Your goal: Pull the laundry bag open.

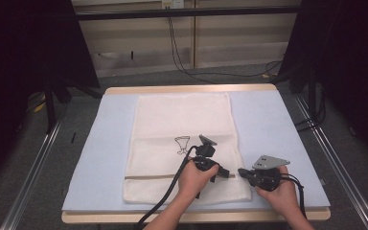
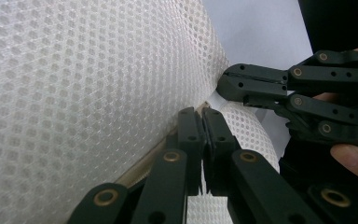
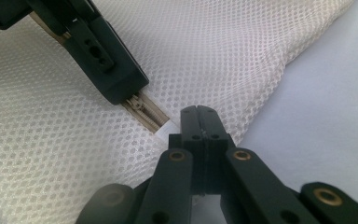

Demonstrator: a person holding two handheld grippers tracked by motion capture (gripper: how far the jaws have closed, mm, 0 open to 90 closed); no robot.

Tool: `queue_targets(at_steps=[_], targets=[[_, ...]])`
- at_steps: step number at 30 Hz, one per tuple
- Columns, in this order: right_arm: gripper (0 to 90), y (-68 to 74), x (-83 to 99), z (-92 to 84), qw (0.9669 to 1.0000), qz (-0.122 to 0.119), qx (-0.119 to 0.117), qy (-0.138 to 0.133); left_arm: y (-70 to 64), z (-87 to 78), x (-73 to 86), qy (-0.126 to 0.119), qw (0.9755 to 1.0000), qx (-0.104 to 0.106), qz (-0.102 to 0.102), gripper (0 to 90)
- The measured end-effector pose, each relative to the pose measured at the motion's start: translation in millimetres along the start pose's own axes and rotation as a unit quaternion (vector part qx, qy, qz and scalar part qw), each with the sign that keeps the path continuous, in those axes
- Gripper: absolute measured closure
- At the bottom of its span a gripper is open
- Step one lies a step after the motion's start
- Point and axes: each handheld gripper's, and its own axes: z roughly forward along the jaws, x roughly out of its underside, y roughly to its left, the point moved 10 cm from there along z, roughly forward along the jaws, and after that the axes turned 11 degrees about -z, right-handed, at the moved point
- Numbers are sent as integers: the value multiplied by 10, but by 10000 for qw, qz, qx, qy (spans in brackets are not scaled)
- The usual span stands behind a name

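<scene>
White mesh bag (image 1: 182, 143), zipper (image 3: 147, 112) pinched by both closed jaws

Table (image 1: 268, 88) — blue sheet (image 1: 273, 129), mesh bag (image 1: 182, 120)

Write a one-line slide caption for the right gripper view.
Two shut grippers meet at the zipper of a white mesh bag.

The high view looks forward and down on the whole tabletop (image 1: 287, 120) from above the person's side. Each gripper view sits very close to the mesh bag (image 2: 84, 88), looking along its own fingers. All three views share the zipper end (image 3: 150, 116) near the bag's edge, where both grippers meet.
</scene>
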Motion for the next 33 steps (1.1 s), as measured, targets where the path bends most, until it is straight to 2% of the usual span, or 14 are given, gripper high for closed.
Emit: queue_targets(at_steps=[1,4,6,8,13,16,18,20,22,23,24,26,27,33], targets=[[900,-1,0,0,10000,0,-1,1,8,-18,-1,-6,10000,-58,-38,875],[900,0,-1,0,10000,-4,0,1,21,-57,20,117,9999,-9,62,874],[900,0,-1,0,10000,1,-5,3,52,-77,20,67,9999,-137,74,875],[900,0,-1,0,10000,2,-6,2,53,-105,24,93,9998,-114,105,874],[900,0,-1,0,10000,-12,-5,8,106,-171,34,128,9998,-139,24,875],[900,0,-1,0,10000,-7,-7,7,93,-198,29,28,9999,-78,-90,875],[900,-3,-2,1,10000,-6,-9,3,127,-238,40,79,9999,-137,30,875],[900,-3,-2,2,10000,19,-27,-1,110,-243,52,87,10000,-5,-46,874],[900,-2,-3,2,10000,21,-34,-7,152,-256,50,60,9999,-133,15,874],[900,-4,0,0,10000,16,-19,7,130,-256,50,32,9999,-45,-128,875],[900,0,-2,2,10000,14,-29,0,133,-264,56,79,9999,5,-119,875],[900,-4,-2,2,10000,21,-28,4,170,-290,52,73,9999,-125,-80,874],[900,-3,-2,2,10000,33,-35,6,155,-302,53,80,9999,-42,-109,875],[900,-4,-2,3,10000,38,-42,-8,211,-371,44,47,9999,-94,-90,874]])
